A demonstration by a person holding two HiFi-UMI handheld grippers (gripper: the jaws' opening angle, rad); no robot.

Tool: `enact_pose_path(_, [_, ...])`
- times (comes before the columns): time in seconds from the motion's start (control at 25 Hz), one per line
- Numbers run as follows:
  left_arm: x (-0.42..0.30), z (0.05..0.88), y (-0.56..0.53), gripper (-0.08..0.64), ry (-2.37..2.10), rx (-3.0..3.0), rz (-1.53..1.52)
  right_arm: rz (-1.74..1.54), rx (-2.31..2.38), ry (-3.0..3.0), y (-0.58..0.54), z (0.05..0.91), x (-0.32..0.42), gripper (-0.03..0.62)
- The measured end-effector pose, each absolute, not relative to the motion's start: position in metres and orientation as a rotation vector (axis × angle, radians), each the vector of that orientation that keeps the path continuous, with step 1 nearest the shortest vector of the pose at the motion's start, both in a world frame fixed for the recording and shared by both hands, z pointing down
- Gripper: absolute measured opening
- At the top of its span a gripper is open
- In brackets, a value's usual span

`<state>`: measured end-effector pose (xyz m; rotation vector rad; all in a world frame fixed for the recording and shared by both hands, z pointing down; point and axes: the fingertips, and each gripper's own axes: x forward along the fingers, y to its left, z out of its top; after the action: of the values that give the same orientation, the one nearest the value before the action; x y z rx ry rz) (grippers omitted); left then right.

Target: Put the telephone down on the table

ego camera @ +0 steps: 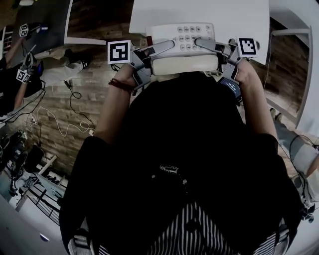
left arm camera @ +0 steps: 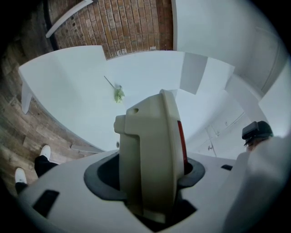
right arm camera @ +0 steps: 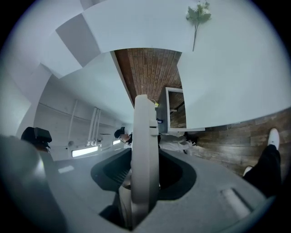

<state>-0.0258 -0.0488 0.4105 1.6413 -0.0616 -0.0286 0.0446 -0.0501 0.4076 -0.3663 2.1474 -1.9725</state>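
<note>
One telephone between left claw and right claw, over one table

The telephone is a pale desk set with grey keys, its cream handset lying across its near side. It is held up roughly level, clamped at both ends, over the near edge of the white table.

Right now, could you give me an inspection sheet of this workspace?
Surface: white table, mostly bare.
Job's things: telephone, held at the table's near edge.
Clutter: one flower sprig lying on the table.
Grippers: left gripper and right gripper each clamp one end of the telephone.
Cables: loose wires on the floor to the left.
Surroundings: plank floor around the table.
</note>
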Motion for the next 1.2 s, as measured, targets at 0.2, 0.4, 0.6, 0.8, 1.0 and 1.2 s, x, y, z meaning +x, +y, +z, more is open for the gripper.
enact_pose_path(0.2, [0.002, 0.386, -0.088, 0.278, -0.112, 1.61, -0.067, -2.01, -0.303, 2.159, -0.093, 0.385, 0.072, 0.164])
enact_pose_path(0.4, [0.015, 0.389, -0.119, 0.278, -0.15, 1.576, -0.083, -2.061, -0.288, 2.15, -0.127, 0.389, 0.087, 0.164])
enact_pose_path(0.6, [0.018, 0.393, -0.123, 0.278, -0.162, 1.569, -0.101, -2.052, -0.248, 2.091, -0.133, 0.395, 0.094, 0.161])
enact_pose_path(0.8, [0.037, 0.392, -0.134, 0.278, -0.147, 1.592, -0.049, -1.997, -0.231, 2.111, -0.142, 0.397, 0.111, 0.16])
enact_pose_path(1.0, [0.021, 0.393, -0.126, 0.278, -0.149, 1.643, -0.03, -1.938, -0.224, 2.137, -0.132, 0.397, 0.096, 0.16])
enact_pose_path(1.2, [0.01, 0.403, -0.087, 0.278, -0.214, 1.568, -0.254, -2.133, -0.135, 2.247, -0.106, 0.395, 0.081, 0.16])
